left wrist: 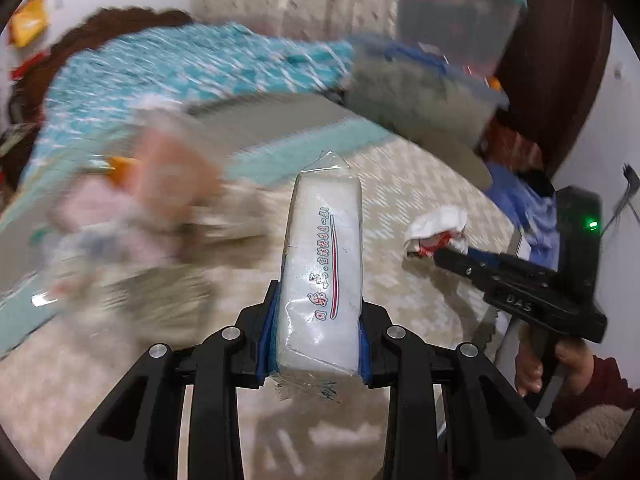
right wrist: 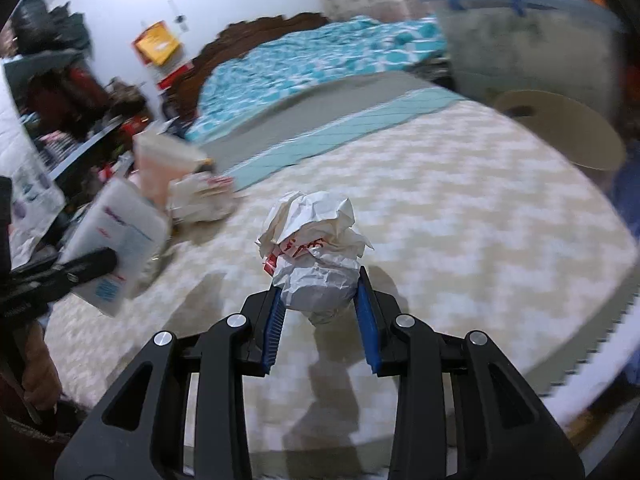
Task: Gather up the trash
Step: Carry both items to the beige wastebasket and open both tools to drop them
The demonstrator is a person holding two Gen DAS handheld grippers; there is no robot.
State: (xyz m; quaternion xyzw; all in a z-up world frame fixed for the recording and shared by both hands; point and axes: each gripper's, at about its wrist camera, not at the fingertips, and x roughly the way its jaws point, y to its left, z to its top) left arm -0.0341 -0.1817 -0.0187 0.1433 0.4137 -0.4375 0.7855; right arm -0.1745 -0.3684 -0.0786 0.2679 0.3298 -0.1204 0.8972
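Observation:
My left gripper (left wrist: 318, 320) is shut on a clear plastic packet (left wrist: 324, 264) with white filling and red print, held above the round table. The packet also shows in the right wrist view (right wrist: 120, 240), with the left gripper's fingers (right wrist: 88, 264) on it. My right gripper (right wrist: 320, 300) is shut on a crumpled white paper ball (right wrist: 316, 248) with red print, just above the tablecloth. In the left wrist view the paper ball (left wrist: 438, 232) sits at the tip of the right gripper (left wrist: 444, 258).
The round table (right wrist: 460, 220) has a beige checked cloth. A blurred heap of wrappers and a pink carton (right wrist: 168, 168) lies at its left. A lidded plastic bin (right wrist: 520, 48) and a tan disc (right wrist: 560, 132) stand at the far right. A bed with a teal cover (right wrist: 312, 60) is behind.

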